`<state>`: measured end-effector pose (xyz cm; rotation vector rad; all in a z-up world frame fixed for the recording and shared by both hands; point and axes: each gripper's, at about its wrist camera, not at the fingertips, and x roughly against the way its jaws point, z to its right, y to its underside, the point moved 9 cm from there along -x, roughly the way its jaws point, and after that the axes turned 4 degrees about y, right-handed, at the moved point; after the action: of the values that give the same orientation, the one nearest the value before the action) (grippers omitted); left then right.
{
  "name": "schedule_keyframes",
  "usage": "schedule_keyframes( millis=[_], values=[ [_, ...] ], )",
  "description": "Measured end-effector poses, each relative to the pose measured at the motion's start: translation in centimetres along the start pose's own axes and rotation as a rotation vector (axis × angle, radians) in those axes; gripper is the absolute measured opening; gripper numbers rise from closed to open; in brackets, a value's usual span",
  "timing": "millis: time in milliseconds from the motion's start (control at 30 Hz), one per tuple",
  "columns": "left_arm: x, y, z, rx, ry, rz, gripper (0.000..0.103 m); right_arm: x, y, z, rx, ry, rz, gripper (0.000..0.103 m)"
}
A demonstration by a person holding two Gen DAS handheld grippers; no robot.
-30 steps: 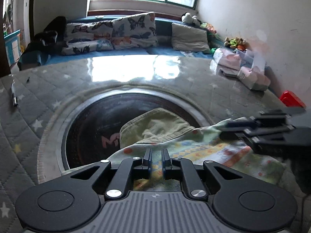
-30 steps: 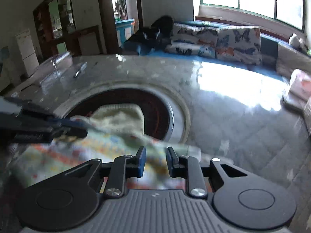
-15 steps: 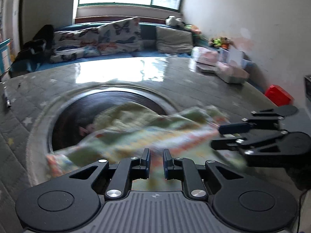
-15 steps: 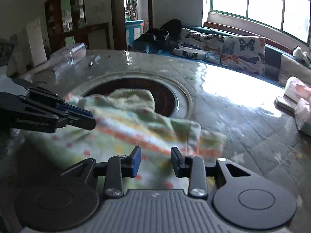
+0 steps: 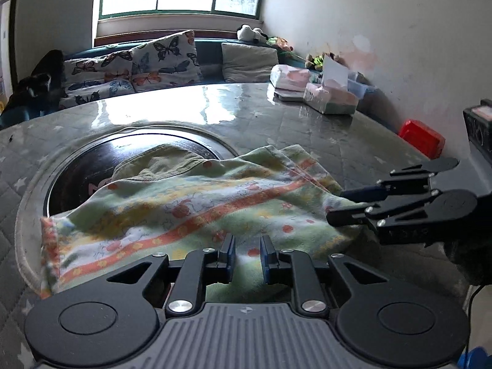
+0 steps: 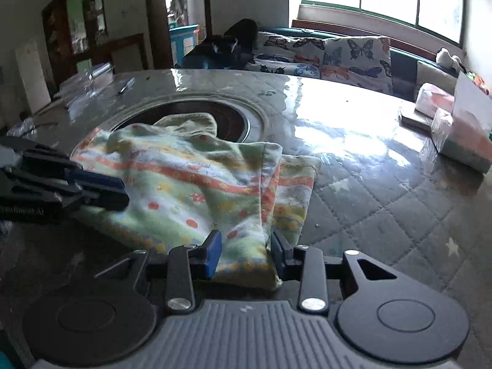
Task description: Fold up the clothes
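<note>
Left wrist view: the left claw (image 5: 247, 255) is opening, its pads now spread with the patterned garment (image 5: 190, 212) lying under them, no longer pinched; a second ago it gripped the cloth's near edge; the garment has since been drawn across and laid flatter, half over the dark round inset (image 5: 92, 169) of the quilted surface (image 5: 307, 129).

Right wrist view: the right claw (image 6: 246, 253) stands spread around the folded corner, pads not pressing; this fold looks complete.
</note>
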<state>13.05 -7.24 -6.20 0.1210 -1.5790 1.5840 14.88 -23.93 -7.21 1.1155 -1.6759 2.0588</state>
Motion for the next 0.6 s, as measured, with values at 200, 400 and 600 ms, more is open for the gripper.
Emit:
schedule_keyframes(
  millis=[200, 400, 600],
  values=[
    [2.9, 1.3, -3.1, 0.077, -0.063, 0.026, 0.02, 1.1, -1.6, -1.2, 0.023, -0.017, 0.054, 0.036],
    [4.7, 2.9, -6.3, 0.174, -0.129, 0.042, 0.02, 0.3, -3.4, -4.3, 0.064, -0.101, 0.088, 0.036],
    [6.3, 4.1, -8.5, 0.243, -0.149, 0.059, 0.019, -1.9, -2.9, -6.3, 0.092, -0.145, 0.045, 0.037]
  ],
)
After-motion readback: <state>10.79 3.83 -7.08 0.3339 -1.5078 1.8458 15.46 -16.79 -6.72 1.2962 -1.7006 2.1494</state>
